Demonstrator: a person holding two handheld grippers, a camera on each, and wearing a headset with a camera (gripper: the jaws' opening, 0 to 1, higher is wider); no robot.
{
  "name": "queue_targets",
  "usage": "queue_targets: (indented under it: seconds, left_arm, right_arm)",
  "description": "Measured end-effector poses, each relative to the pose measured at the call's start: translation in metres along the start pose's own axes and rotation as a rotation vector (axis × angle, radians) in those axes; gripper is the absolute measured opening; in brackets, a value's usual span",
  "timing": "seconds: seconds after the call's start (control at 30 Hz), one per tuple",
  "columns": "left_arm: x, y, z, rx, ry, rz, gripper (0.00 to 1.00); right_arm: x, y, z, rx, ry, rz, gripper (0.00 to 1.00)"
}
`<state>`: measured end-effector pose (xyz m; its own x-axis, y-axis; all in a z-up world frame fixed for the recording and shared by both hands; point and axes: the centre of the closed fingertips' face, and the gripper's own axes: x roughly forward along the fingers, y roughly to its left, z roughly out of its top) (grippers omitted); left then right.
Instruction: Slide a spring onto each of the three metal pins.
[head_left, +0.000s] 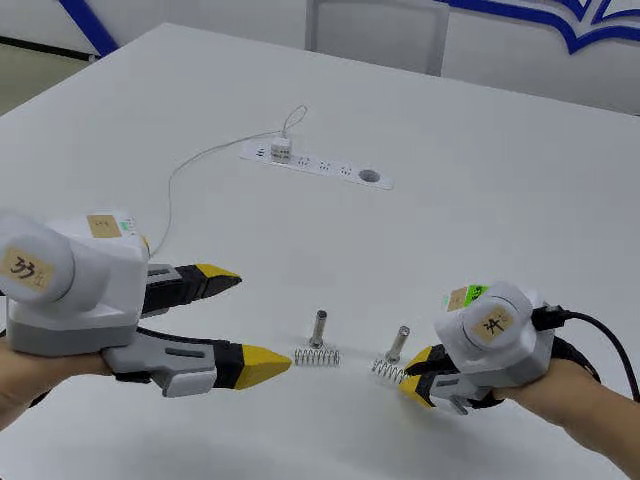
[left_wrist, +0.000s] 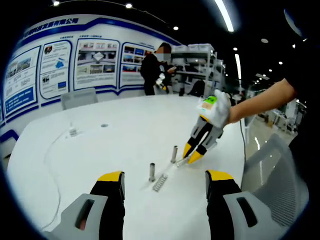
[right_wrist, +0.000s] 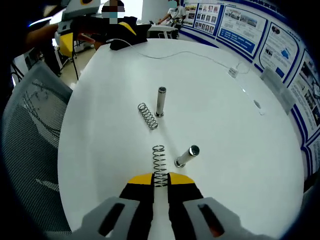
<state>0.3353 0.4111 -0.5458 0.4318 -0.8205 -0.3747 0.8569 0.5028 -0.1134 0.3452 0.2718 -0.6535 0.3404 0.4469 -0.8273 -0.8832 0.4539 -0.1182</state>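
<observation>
White surface, big and mostly bare, with a power strip (head_left: 315, 165) and its cable out toward the far edge.

Progress check: basically nothing is done yet. Both pins I can count stand bare close to the near edge, the left-hand pin (head_left: 318, 328) and the right-hand pin (head_left: 398, 343), with no spring on either. The right gripper (right_wrist: 159, 180) is pinched closed on the back end of the held spring (right_wrist: 158, 161). Its free end points out just beside the right-hand pin. My guess is the first threading is only being lined up.

The loose spring (head_left: 316, 356) lies flat right at the foot of the left-hand pin. The left gripper (head_left: 264, 320) hovers with its jaws wide apart, holding nothing, tips aimed at that loose spring.

Murky bits: the task says three pins, but I count two pins and two springs, so I can't say where a third set is. I also can't tell if the held spring is lifted or resting on the surface, or whether it touches the pin. The jaws cover its back end.
</observation>
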Motion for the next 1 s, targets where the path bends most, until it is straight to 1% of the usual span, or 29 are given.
queue_targets:
  seconds: [0.07, 0.17, 0.27, 0.33, 0.4, 0.47, 0.5, 0.6, 0.67, 0.7, 0.73, 0.77, 0.8, 0.83, 0.93, 1.0]
  left_arm:
    - [0.003, -0.004, 0.001, 0.001, -0.001, -0.012, 0.66]
    - [0.008, -0.011, 0.003, 0.016, 0.002, -0.030, 0.66]
    - [0.014, -0.020, 0.007, 0.041, 0.002, -0.056, 0.65]
    - [0.019, -0.021, 0.007, 0.052, 0.005, -0.062, 0.64]
    - [0.026, -0.027, 0.009, 0.061, 0.013, -0.079, 0.63]
    - [0.030, -0.037, 0.014, 0.072, 0.003, -0.113, 0.63]
    - [0.032, -0.041, 0.015, 0.084, 0.004, -0.129, 0.63]
    - [0.038, -0.056, 0.016, 0.153, 0.029, -0.180, 0.60]
    - [0.042, -0.061, 0.016, 0.175, 0.033, -0.190, 0.56]
    - [0.044, -0.062, 0.017, 0.183, 0.030, -0.188, 0.53]
    - [0.044, -0.063, 0.017, 0.182, 0.024, -0.189, 0.49]
    - [0.045, -0.064, 0.018, 0.176, 0.016, -0.192, 0.45]
    - [0.046, -0.065, 0.019, 0.174, 0.014, -0.194, 0.43]
    - [0.047, -0.066, 0.019, 0.176, 0.013, -0.199, 0.42]
    - [0.049, -0.069, 0.016, 0.206, 0.030, -0.206, 0.38]
    - [0.049, -0.073, 0.016, 0.201, 0.028, -0.226, 0.36]
  right_arm:
    - [-0.005, 0.000, 0.004, -0.004, -0.013, -0.007, 0.10]
    - [-0.015, 0.005, 0.013, -0.029, -0.037, -0.009, 0.10]
    - [-0.031, 0.012, 0.027, -0.064, -0.073, -0.006, 0.10]
    - [-0.040, 0.017, 0.033, -0.082, -0.089, -0.006, 0.10]
    - [-0.049, 0.022, 0.038, -0.097, -0.097, -0.008, 0.10]
    - [-0.057, 0.025, 0.043, -0.108, -0.104, -0.015, 0.10]
    - [-0.060, 0.027, 0.045, -0.112, -0.110, -0.013, 0.10]
    - [-0.071, 0.036, 0.054, -0.139, -0.127, -0.015, 0.10]
    - [-0.075, 0.040, 0.059, -0.156, -0.138, -0.013, 0.10]
    - [-0.077, 0.043, 0.060, -0.179, -0.137, -0.016, 0.10]
    - [-0.077, 0.043, 0.060, -0.201, -0.126, -0.026, 0.10]
    - [-0.078, 0.045, 0.060, -0.211, -0.122, -0.029, 0.10]
    - [-0.078, 0.046, 0.060, -0.214, -0.124, -0.027, 0.10]
    - [-0.079, 0.047, 0.060, -0.215, -0.124, -0.025, 0.10]
    - [-0.082, 0.053, 0.061, -0.219, -0.135, -0.017, 0.10]
    - [-0.083, 0.057, 0.064, -0.235, -0.146, -0.011, 0.10]
